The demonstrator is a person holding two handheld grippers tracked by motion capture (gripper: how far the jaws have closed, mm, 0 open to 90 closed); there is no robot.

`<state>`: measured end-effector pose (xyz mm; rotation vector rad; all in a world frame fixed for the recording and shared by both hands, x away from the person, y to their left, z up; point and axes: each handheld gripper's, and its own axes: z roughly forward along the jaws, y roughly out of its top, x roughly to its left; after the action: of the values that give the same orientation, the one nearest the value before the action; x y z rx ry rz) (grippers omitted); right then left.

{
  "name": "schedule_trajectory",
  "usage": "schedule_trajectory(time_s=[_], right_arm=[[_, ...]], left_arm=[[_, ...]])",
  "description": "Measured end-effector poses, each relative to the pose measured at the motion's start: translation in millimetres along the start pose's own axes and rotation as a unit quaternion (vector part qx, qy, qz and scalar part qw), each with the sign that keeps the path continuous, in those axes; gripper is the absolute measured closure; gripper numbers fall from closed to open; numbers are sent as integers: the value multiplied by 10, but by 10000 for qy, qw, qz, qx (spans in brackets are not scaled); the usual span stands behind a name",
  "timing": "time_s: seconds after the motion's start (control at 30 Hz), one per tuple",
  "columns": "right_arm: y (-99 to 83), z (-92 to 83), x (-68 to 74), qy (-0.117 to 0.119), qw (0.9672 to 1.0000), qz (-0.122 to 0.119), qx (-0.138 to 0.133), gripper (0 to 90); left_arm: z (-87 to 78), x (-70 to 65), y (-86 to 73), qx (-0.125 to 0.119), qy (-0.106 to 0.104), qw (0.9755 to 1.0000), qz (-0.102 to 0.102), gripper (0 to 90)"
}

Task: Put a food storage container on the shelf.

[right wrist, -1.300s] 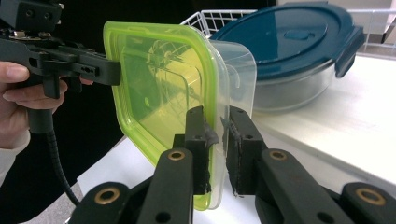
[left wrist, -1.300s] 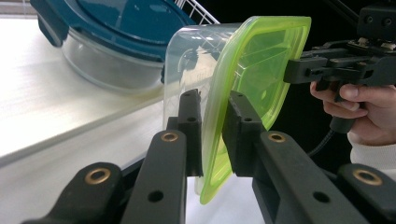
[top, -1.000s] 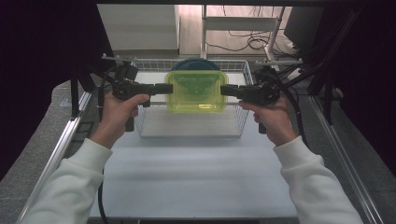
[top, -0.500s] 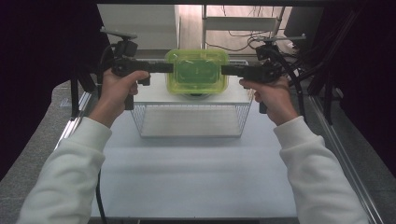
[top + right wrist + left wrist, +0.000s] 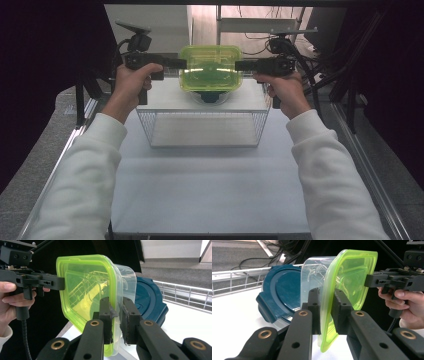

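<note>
While clamped both sides — rounded-rectangular translucent green lid [image 5: 210, 68], clear plastic container [image 5: 313, 277].

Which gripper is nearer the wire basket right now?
Neither clearly. The left gripper and right gripper each clamp an end of the green-lidded container, held above and behind the wire basket, about equally far from it.

No readable text, label, brand, number or sign anywhere. Nothing printed or embossed legibly on the green-lidded clear container [image 5: 210, 68], nor on the dark blue lid [image 5: 281, 297] behind it. Likewise none on the wire basket [image 5: 205, 125].
</note>
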<state>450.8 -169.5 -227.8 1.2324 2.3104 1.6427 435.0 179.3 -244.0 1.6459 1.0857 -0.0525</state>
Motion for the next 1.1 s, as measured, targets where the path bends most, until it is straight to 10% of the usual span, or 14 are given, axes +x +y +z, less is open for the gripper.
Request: schedule_trajectory(time_s=[1.1], right_arm=[[144, 360, -384, 103, 9933, 1133, 222, 755]], left_arm=[[217, 402, 85, -222, -153, 9957, -886, 781]])
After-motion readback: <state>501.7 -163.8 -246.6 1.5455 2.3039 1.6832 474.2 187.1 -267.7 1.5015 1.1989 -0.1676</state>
